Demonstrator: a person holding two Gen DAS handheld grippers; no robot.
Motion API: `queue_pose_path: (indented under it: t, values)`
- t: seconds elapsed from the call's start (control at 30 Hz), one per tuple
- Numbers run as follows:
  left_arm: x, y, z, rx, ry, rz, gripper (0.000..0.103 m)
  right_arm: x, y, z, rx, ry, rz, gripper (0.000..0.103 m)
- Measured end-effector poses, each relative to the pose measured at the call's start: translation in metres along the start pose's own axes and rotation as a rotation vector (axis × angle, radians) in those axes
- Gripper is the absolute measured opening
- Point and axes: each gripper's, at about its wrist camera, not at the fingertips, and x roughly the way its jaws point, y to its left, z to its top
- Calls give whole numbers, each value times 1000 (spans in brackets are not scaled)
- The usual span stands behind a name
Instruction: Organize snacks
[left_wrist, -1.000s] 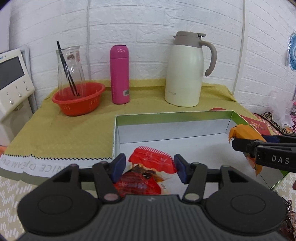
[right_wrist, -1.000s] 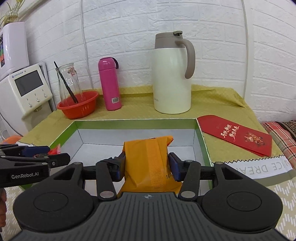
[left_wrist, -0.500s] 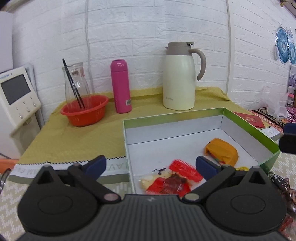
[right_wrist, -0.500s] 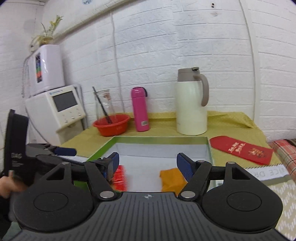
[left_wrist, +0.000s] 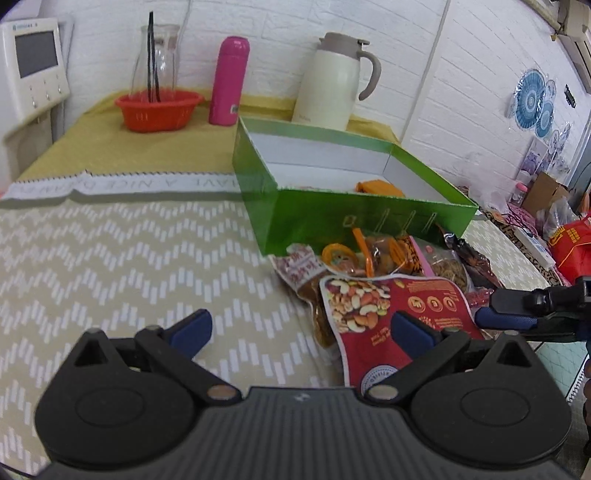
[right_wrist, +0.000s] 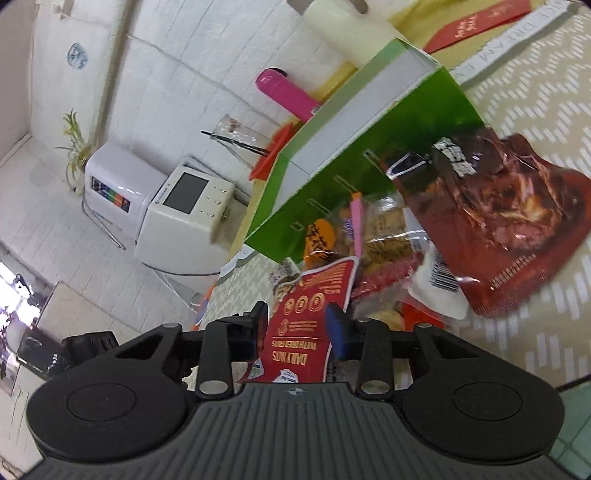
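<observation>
A green box (left_wrist: 354, 218) with a white inside stands on the table; an orange packet (left_wrist: 380, 186) lies in it. A pile of snack packets lies in front of the box, with a red nuts packet (left_wrist: 402, 314) on top. My left gripper (left_wrist: 301, 330) is open and empty, just above the near left of the pile. In the right wrist view, rolled sideways, my right gripper (right_wrist: 295, 328) is shut on the near edge of the red nuts packet (right_wrist: 306, 321). A dark red packet (right_wrist: 506, 218) lies beside the box (right_wrist: 369, 162).
An orange basket (left_wrist: 159, 109) with a glass jar, a pink bottle (left_wrist: 229, 81) and a cream jug (left_wrist: 336, 81) stand at the back. A white appliance (left_wrist: 31, 62) stands far left. A red envelope (right_wrist: 476, 22) lies past the box.
Both grippers have pulled back out of the box to the snack pile in front of it. The right gripper has rolled sideways and closed on the red nuts packet.
</observation>
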Motion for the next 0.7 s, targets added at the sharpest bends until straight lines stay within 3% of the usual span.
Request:
queue_pose_path:
  t: [0.1, 0.17, 0.27, 0.33, 0.5, 0.53, 0.57, 0.67, 0.7]
  values:
    - [10, 1, -3, -4, 32, -9, 103, -7, 4, -2, 16, -17, -15, 63]
    - [11, 4, -5, -34, 28, -49, 103, -10, 5, -2, 4, -28, -22, 68]
    - [13, 3, -6, -42, 24, -94, 103, -1, 8, -1, -14, 1, -36, 68]
    - [14, 0, -6, -45, 31, -155, 103, 9, 5, -1, -5, 36, -32, 65]
    - [18, -11, -7, -30, 56, -252, 98, 22, 8, 2, -36, 59, -53, 46]
    - [17, -12, -8, -32, 58, -264, 88, 21, 8, 1, -45, 60, -56, 44]
    - [16, -13, -9, -41, 63, -270, 68, 20, 8, 1, -52, 56, -63, 41]
    - [12, -1, -11, -137, 60, -291, 45, 18, 7, 1, -68, 48, -61, 39]
    - [12, 3, -12, -158, 60, -289, 45, 18, 6, 1, -65, 47, -58, 39]
